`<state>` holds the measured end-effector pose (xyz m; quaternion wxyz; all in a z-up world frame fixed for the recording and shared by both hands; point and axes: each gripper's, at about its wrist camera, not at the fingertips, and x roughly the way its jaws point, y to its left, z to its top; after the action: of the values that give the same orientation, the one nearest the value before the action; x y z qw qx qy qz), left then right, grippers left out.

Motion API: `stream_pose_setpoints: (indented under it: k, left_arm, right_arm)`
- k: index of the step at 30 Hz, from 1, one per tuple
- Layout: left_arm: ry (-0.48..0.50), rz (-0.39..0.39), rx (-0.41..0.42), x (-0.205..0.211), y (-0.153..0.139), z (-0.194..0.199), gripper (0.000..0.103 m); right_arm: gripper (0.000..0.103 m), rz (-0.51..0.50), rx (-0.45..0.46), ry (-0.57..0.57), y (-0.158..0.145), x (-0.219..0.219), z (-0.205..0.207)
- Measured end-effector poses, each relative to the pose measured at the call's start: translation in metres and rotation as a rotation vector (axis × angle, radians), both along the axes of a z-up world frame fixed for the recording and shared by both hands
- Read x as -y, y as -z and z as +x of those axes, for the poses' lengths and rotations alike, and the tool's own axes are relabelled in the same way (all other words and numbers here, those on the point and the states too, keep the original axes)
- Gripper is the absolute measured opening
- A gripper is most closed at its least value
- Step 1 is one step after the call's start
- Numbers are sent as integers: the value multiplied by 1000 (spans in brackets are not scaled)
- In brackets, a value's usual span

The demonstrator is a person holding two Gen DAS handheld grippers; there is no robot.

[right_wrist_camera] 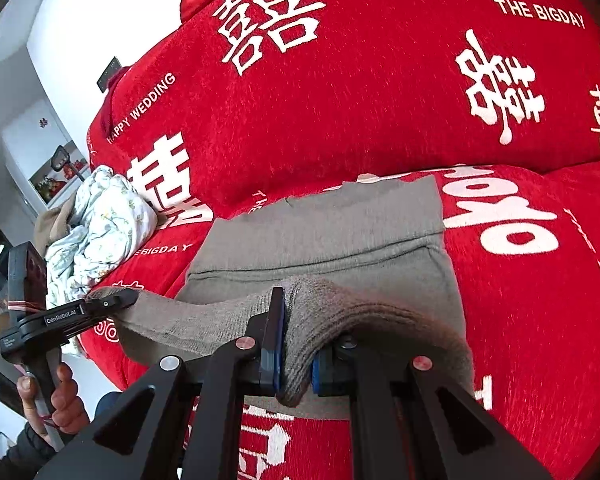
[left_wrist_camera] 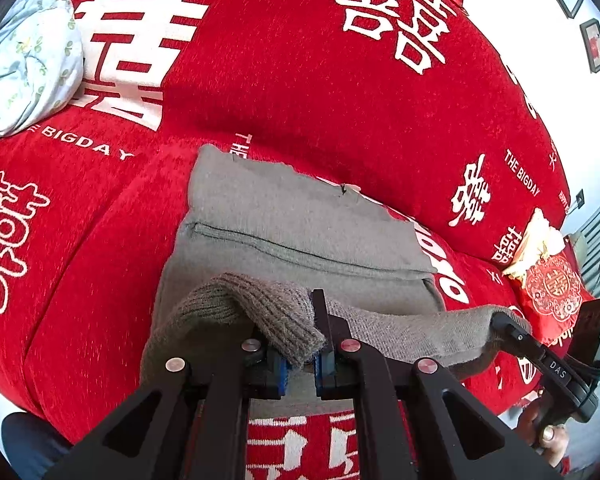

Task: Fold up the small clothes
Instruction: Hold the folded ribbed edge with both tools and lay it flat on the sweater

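- Left gripper [left_wrist_camera: 300, 364]: jaws pinch a ribbed edge of the grey garment [left_wrist_camera: 300, 232]; the knit bunches up between the blue pads [left_wrist_camera: 282, 372].
- Right gripper [right_wrist_camera: 296, 368]: jaws pinch the same ribbed edge further along; a fold of knit hangs down between its pads.
- Garment: the far part lies flat on the red bedspread [left_wrist_camera: 300, 80], seam line across it; the near edge is raised off the bed and stretched between the two grippers.
- In the left view the right gripper shows at the right, clamped on the edge, with a hand [left_wrist_camera: 548, 436] on its handle.
- In the right view the left gripper shows at the left, also held by a hand [right_wrist_camera: 60, 396].
- Bedspread: red with white characters and the print "THE BIGDAY".
- Floral cloth [right_wrist_camera: 100, 216] lies crumpled on the bed to the left, well apart from the garment.
- Red embroidered cushion [left_wrist_camera: 552, 288] lies at the right, near the bed's edge.
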<state>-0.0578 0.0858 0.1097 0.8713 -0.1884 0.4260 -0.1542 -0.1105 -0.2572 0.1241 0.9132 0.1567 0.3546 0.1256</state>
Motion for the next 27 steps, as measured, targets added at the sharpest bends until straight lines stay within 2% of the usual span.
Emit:
stream_pose_setpoints:
  k: [19, 27]
  left_arm:
    - [-15, 3, -15, 4, -8, 21, 10]
    - [4, 45, 13, 18, -13, 36, 10]
  right_arm:
    - [11, -4, -10, 20, -7, -2, 18]
    - [11, -23, -31, 35, 1, 1, 33]
